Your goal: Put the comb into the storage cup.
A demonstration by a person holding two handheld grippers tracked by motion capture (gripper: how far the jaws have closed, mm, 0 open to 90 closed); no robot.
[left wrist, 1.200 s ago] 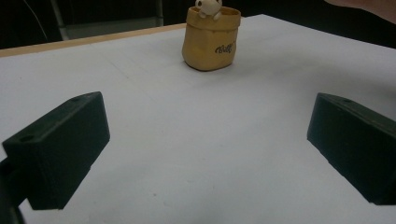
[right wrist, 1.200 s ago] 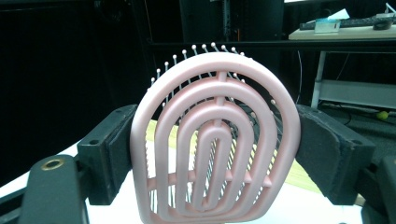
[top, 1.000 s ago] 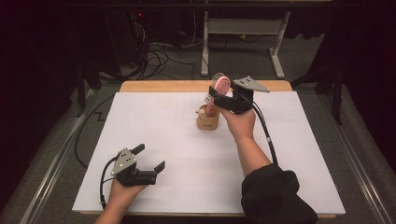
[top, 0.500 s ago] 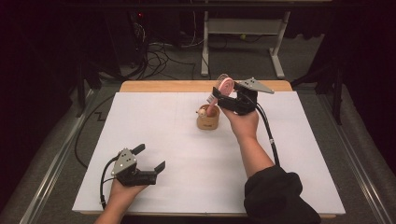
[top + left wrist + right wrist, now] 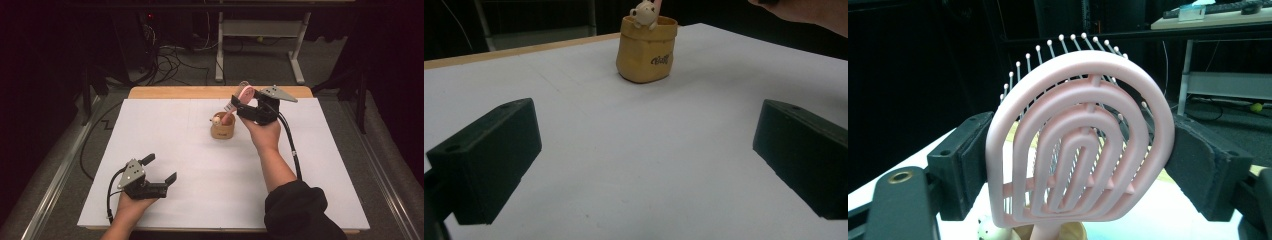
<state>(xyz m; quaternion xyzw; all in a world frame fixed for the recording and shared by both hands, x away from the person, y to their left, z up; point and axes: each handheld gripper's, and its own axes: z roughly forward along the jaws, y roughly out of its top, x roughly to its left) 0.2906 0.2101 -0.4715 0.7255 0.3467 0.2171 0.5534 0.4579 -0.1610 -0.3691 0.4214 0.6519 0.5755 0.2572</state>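
We find the right gripper (image 5: pixel 239 101) raised above the far middle of the white table (image 5: pixel 310 170), its two black jaws pressed against the left and right edges of a pink hairbrush (image 5: pixel 1083 140), pinching the vented oval head between them. In the right gripper view the bristle tips stand out past the head's rim at 12 o'clock, and the handle runs down at 6 o'clock into a tan pot (image 5: pixel 222 129) directly below. In the high view the brush leans, head up toward 1 o'clock of the pot, handle end inside the pot's mouth. A small white figurine (image 5: pixel 643 12) sits at the pot's rim; in the left gripper view it peers over the near edge, and dark lettering marks the pot's side. The left gripper (image 5: pixel 161 169) rests in the person's hand at the table's near left, at about 7 o'clock from the pot and well apart from it, its jaws spread wide with bare table between them.
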